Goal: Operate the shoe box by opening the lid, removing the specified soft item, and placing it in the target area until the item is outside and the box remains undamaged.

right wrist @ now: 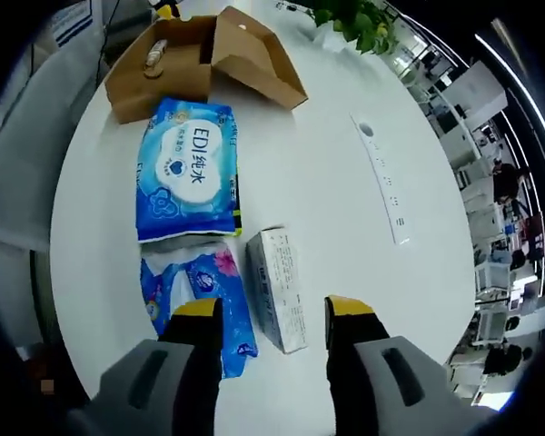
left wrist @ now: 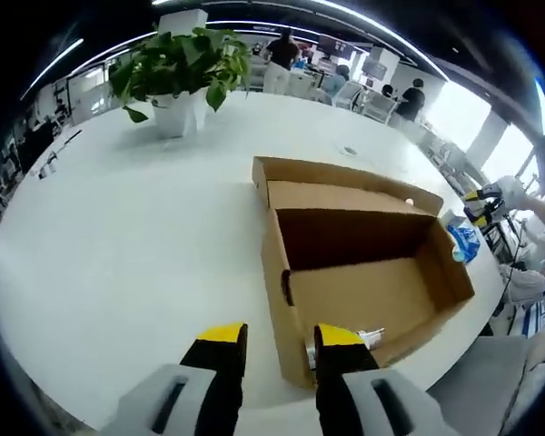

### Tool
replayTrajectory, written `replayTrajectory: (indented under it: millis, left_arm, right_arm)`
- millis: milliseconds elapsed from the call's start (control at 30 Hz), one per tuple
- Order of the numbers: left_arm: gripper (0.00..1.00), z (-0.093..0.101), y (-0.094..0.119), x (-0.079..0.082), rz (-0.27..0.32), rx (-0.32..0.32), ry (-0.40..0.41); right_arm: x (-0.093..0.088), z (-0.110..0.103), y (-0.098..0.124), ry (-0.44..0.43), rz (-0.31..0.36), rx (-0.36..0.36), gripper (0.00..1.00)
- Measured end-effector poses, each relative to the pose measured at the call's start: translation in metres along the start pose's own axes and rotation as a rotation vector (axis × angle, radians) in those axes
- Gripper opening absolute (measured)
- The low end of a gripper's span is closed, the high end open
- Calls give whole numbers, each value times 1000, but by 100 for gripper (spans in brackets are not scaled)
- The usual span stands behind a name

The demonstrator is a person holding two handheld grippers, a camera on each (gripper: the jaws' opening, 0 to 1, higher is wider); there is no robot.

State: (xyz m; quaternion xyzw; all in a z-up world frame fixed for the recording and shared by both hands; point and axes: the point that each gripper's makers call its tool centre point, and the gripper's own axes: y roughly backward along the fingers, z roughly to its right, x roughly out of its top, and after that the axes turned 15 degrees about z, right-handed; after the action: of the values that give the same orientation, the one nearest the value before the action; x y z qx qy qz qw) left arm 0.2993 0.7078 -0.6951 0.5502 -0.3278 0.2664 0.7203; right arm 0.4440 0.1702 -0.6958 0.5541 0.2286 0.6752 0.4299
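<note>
The left gripper (left wrist: pixel 280 343) is hovering with jaws apart at the open shoe box (left wrist: pixel 363 272), lid (left wrist: pixel 345 186) folded back. The right gripper (right wrist: pixel 274 318), also spread and holding nothing, is hanging over a small white box (right wrist: pixel 277 289); beside it the blue tissue pack (right wrist: pixel 189 171) is lying on the white table (right wrist: pixel 345 218).

open-plan office | big white tabletop (left wrist: pixel 118 236) | potted plant (left wrist: pixel 177 68) at 11 o'clock | desks with monitors (right wrist: pixel 495 241) at 3 o'clock | ceiling strip lights (left wrist: pixel 363 18) | people (left wrist: pixel 280 62) in background
</note>
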Motion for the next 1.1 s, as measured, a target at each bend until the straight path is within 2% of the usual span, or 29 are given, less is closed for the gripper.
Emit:
replayTrajectory:
  millis: [133,267,433,633,833,967,1100]
  left_arm:
    - [33,6,-2,5,-7,-37,-45]
    - [36,15,-4,12,-25,-96,-149]
    - [41,26,-6,24,-34,-147,-249]
    - [46,40,-10,35,-55,-232,-384]
    - [50,57,-14,29,-113,-341,-491]
    - [50,60,-19,19,-172,-399,-603]
    - [53,63,-25,11,-206,-440,-626]
  right_arm:
    - [12,-9,6,-88,44,-42,47]
    - [25,-18,13,-139,82,-74,53]
    - [51,-35,26,-247,183,-135,62]
    - [65,-54,39,-299,239,-185,69]
    - [79,-75,51,-346,310,-235,72]
    - [85,-94,55,-383,346,-254,75]
    - [90,-112,57,-411,366,-265,78]
